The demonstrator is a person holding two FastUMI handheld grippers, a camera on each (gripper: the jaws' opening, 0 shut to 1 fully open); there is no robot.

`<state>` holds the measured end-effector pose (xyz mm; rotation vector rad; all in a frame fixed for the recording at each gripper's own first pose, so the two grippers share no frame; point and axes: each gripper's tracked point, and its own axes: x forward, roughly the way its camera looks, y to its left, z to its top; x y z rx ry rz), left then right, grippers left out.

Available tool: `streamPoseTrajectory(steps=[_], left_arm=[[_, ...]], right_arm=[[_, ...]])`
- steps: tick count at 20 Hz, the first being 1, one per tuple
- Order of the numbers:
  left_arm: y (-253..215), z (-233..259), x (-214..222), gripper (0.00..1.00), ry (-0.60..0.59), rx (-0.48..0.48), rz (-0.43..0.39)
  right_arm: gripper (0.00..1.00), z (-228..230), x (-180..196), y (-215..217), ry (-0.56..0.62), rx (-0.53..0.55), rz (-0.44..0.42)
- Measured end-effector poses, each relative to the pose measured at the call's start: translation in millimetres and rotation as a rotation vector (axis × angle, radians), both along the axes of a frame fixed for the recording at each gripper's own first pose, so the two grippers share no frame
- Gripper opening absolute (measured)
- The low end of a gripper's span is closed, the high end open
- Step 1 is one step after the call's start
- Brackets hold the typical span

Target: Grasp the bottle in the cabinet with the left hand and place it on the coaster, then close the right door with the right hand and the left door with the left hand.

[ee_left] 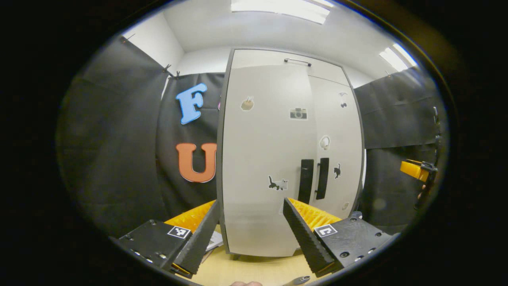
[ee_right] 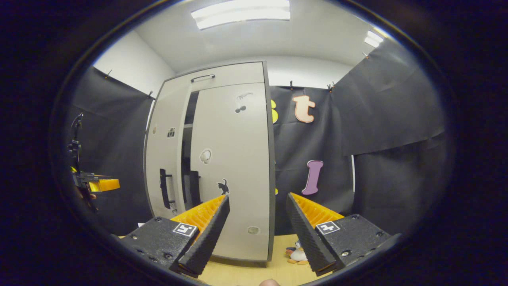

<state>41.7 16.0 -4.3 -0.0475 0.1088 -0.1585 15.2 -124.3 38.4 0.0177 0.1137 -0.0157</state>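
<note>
The white cabinet [ee_left: 270, 159] stands on a wooden table [ee_left: 246, 270], right in front of my left gripper [ee_left: 251, 202], which is open and holds nothing. Its two black handles [ee_left: 313, 182] sit side by side near the middle seam. In the right gripper view the cabinet [ee_right: 230, 167] shows a narrow dark gap [ee_right: 186, 151] between the doors, with the left door [ee_right: 164, 159] slightly ajar. My right gripper [ee_right: 258, 196] is open and empty, close to the right door. A small grey rounded top [ee_left: 300, 280], perhaps the bottle's cap, peeks in at the bottom edge of the left gripper view.
A small penguin toy [ee_right: 297, 254] lies on the table right of the cabinet. Some papers [ee_left: 214, 240] lie at its left foot. The other gripper [ee_left: 414, 170] hangs far right in the left gripper view, and the other gripper [ee_right: 97, 184] far left in the right gripper view.
</note>
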Motion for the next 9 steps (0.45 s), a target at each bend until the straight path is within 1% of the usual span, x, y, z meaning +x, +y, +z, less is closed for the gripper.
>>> streamPoseTrajectory(steps=[1,2,3,4,5,6,7,8,9], left_arm=[[1.7,6.7,-1.4,1.0,-0.017,0.009,0.014],[1.0,13.4,-3.7,0.92,-0.033,0.015,0.017],[-1.6,20.2,-5.9,1.0,-0.051,0.019,0.016],[-2.4,28.3,-8.0,1.0,-0.071,0.022,0.02],[-1.8,33.5,-9.3,1.0,-0.083,0.023,0.03],[-1.9,37.7,-12.8,1.0,-0.092,0.019,0.048],[-4.0,41.2,-15.4,1.0,-0.1,0.012,0.052],[-5.2,44.4,-17.1,1.0,-0.107,0.007,0.053],[-3.9,46.8,-18.0,1.0,-0.113,0.002,0.057]], right_arm=[[0.94,6.4,0.7,5.4,-0.014,0.006,0.009],[0.94,11.3,1.9,9.4,-0.025,0.014,0.014],[0.94,14.3,1.8,14.0,-0.031,0.029,0.01],[0.91,17.9,1.5,23.9,-0.037,0.046,0.027],[0.95,23.0,2.0,33.9,-0.049,0.049,0.045],[0.91,28.0,1.9,39.0,-0.062,0.042,0.051],[0.95,32.5,1.1,44.2,-0.079,0.034,0.06],[0.91,36.9,1.5,48.4,-0.093,0.031,0.067],[0.96,38.6,1.0,53.3,-0.099,0.031,0.078]])
